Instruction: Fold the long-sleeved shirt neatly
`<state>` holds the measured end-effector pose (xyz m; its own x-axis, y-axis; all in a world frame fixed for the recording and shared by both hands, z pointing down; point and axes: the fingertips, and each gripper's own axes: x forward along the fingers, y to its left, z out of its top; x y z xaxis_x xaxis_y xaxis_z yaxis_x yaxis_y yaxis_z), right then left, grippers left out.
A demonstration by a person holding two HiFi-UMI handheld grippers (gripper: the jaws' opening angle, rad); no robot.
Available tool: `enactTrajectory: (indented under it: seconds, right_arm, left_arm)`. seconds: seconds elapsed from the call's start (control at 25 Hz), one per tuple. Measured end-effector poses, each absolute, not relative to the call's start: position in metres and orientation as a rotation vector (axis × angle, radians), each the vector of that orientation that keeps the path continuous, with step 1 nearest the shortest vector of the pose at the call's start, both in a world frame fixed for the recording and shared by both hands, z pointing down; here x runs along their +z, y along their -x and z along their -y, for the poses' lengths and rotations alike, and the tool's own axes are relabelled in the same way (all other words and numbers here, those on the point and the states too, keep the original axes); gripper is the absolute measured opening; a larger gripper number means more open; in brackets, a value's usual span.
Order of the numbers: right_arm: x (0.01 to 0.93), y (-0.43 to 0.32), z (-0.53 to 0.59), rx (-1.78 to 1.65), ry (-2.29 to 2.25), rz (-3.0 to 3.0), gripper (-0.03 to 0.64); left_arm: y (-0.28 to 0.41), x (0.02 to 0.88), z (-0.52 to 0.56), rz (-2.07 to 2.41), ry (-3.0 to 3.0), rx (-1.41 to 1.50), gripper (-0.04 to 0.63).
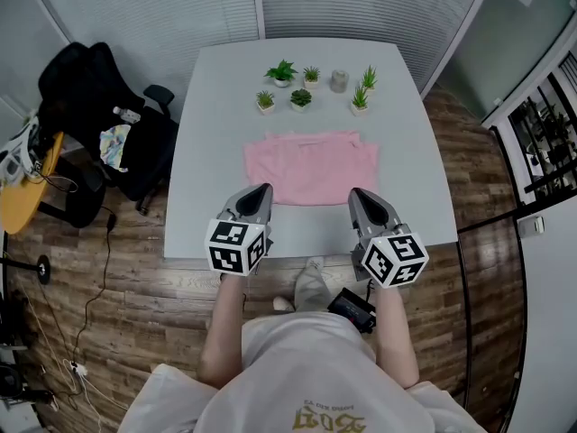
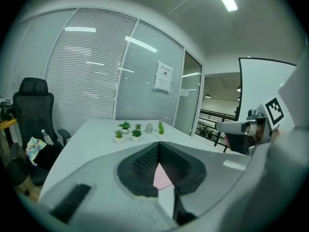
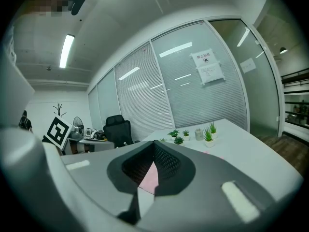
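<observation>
Our left tool (image 1: 262, 190) and right tool (image 1: 359, 194) are both clenched with nothing between the jaws. Each tool's own view shows the pads meeting, with only a sliver of pink beyond them. They hover side by side over the near part of the desk (image 1: 203, 197), level with each other.

Just ahead of both tips lies the shirt (image 1: 311, 168), flat on the desk, its near corners a little outside the two tips. It reads as a tidy rectangle, so we judge that the sleeves are folded in and the step in hand is folding the near edge away from us.

To do that well, we should:
- open both tools before lowering them;
- take the two near corners at once and pinch every layer there;
- lift evenly and lay that edge squarely on the far one.

Beyond the shirt stand small plants (image 1: 281, 73), and we should stop short of them.
</observation>
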<state>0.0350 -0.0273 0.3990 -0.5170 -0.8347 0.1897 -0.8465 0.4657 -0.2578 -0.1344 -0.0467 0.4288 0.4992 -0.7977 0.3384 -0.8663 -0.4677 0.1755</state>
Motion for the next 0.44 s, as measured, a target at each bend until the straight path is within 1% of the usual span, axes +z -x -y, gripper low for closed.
enactTrajectory:
  seconds: [0.44]
  right_arm:
    - [0.4041,-0.0323,0.0329,0.497,-1.503,2.654,0.011]
  left_arm:
    - [0.1338,0.4341,0.0538,1.373,-2.43,0.298,0.002]
